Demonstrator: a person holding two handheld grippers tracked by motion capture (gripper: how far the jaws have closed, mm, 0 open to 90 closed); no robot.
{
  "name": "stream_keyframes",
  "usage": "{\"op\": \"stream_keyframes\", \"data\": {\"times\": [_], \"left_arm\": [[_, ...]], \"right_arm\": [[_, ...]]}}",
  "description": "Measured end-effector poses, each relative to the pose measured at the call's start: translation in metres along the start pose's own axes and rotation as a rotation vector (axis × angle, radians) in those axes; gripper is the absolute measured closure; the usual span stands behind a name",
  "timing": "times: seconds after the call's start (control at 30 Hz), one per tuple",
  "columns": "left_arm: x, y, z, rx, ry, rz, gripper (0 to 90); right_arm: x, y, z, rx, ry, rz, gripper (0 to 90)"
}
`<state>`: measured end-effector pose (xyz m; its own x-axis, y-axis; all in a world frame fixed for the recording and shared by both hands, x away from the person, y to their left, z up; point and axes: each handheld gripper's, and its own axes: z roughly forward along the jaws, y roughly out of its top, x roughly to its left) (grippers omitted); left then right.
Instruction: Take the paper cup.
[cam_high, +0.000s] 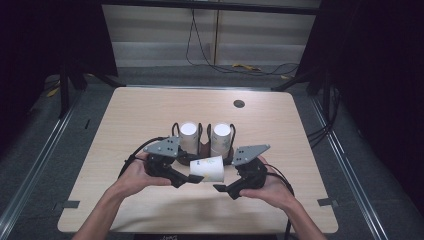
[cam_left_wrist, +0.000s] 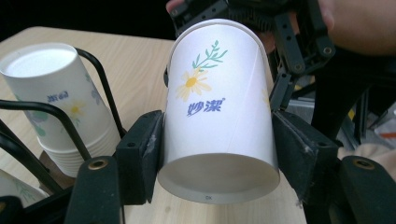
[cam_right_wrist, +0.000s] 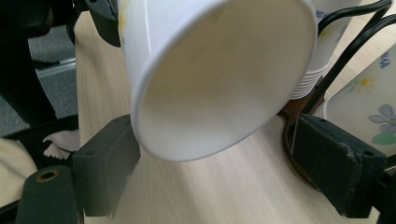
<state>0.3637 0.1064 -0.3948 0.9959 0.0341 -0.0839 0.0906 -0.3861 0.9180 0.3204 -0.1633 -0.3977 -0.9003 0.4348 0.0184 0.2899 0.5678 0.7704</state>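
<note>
A white paper cup (cam_high: 209, 168) printed with a daisy is held on its side above the front half of the wooden table (cam_high: 150, 115), clamped near its base between the two black jaws of the left gripper (cam_high: 192, 178); in the left gripper view the pads are seen pressed against opposite sides of the cup's lower wall, with the flat bottom turned towards that camera and the rim pointing away towards the other hand. The right gripper (cam_high: 223, 189) is placed just beside the cup's open mouth, its jaws spread wide; in the right gripper view the mouth of the cup (cam_right_wrist: 219, 79) is seen hanging above and between the two pads, with a clear gap to each, so nothing is gripped there. No touch between the right jaws and the cup can be made out. Just behind the held cup, two stacks of upturned paper cups (cam_high: 188, 136) are kept side by side in a black wire rack (cam_high: 203, 145) near the middle of the table, and the cup is held close in front of that rack, between the two grippers
</note>
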Motion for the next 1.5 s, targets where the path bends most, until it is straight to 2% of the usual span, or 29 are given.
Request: {"op": "stream_keyframes", "data": {"times": [0.1, 0.2, 0.37, 0.5, 0.57, 0.7, 0.73, 0.87, 0.9, 0.93, 0.97, 1.2, 1.3, 1.5], "left_arm": [[0.001, 0.000, -0.003, -0.019, -0.002, -0.007, 36.1], [0.002, 0.000, -0.006, -0.068, -0.008, -0.022, 36.1], [0.002, -0.001, -0.005, -0.078, -0.012, -0.031, 36.2], [0.000, -0.002, -0.005, -0.106, -0.017, -0.044, 36.1], [0.001, -0.002, -0.005, -0.113, -0.018, -0.046, 36.1], [0.001, -0.003, -0.005, -0.128, -0.020, -0.049, 36.0], [-0.001, -0.004, -0.004, -0.151, -0.022, -0.047, 35.9], [-0.002, -0.003, -0.003, -0.149, -0.024, -0.042, 35.9], [-0.002, -0.003, -0.003, -0.150, -0.023, -0.040, 35.9], [-0.002, -0.003, -0.002, -0.155, -0.026, -0.041, 35.9], [-0.002, -0.004, -0.002, -0.156, -0.029, -0.042, 35.9], [-0.002, -0.005, 0.000, -0.154, -0.036, -0.042, 35.9], [-0.002, -0.006, 0.000, -0.149, -0.036, -0.040, 35.9], [-0.003, -0.007, 0.002, -0.144, -0.046, -0.028, 35.9]], "right_arm": [[0.000, -0.002, -0.001, -0.022, -0.004, 0.009, 15.1], [-0.001, -0.008, -0.003, -0.072, -0.002, 0.044, 15.0], [0.001, -0.013, -0.001, -0.098, 0.007, 0.045, 15.2], [0.000, -0.019, 0.000, -0.154, 0.018, 0.075, 15.6], [0.000, -0.020, 0.000, -0.159, 0.016, 0.079, 15.4], [0.000, -0.022, -0.004, -0.211, 0.024, 0.093, 16.0], [0.000, -0.023, -0.006, -0.240, 0.033, 0.096, 15.9], [-0.001, -0.024, -0.008, -0.281, 0.035, 0.109, 15.5], [-0.003, -0.025, -0.011, -0.319, 0.053, 0.126, 15.0], [-0.003, -0.025, -0.011, -0.319, 0.053, 0.126, 15.0], [-0.004, -0.025, -0.013, -0.352, 0.070, 0.137, 14.4], [-0.007, -0.023, -0.016, -0.426, 0.107, 0.174, 14.8], [-0.007, -0.022, -0.017, -0.447, 0.118, 0.173, 18.0], [-0.006, -0.020, -0.016, -0.453, 0.126, 0.172, 20.5]]}}
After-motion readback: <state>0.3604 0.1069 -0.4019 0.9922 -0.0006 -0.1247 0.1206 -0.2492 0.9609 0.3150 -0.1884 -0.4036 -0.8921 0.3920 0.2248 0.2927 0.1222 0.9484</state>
